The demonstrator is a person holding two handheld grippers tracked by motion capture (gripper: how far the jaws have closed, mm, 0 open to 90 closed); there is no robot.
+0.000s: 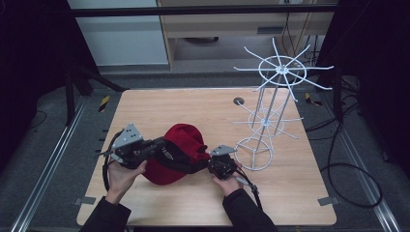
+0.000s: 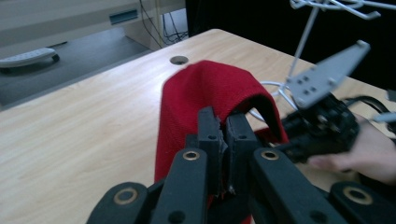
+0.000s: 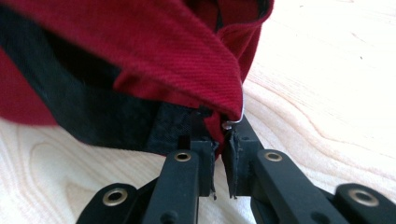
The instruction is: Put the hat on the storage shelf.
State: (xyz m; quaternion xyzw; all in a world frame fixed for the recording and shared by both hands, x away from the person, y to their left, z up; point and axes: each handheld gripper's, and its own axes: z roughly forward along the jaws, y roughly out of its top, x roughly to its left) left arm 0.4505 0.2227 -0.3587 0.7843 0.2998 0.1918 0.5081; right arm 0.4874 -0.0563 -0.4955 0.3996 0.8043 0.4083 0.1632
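A red cap (image 1: 180, 151) with a black inner band lies on the wooden table (image 1: 193, 104), held between both grippers. My left gripper (image 1: 162, 147) is shut on the cap's left rim; in the left gripper view its jaws pinch the red fabric (image 2: 205, 98) edge, gripper (image 2: 223, 135). My right gripper (image 1: 211, 164) is shut on the cap's right edge; in the right gripper view the gripper (image 3: 220, 144) clamps the red fabric (image 3: 154, 51) beside a small metal buckle (image 3: 233, 121). The right hand's gripper (image 2: 322, 126) appears beyond the cap.
A white wire rack (image 1: 270, 104) with two tiers of radiating prongs stands on the table's right side, its ring base (image 1: 254, 154) close to my right gripper. A round grommet hole (image 1: 239, 101) sits near the far edge. Cables lie on the floor at right.
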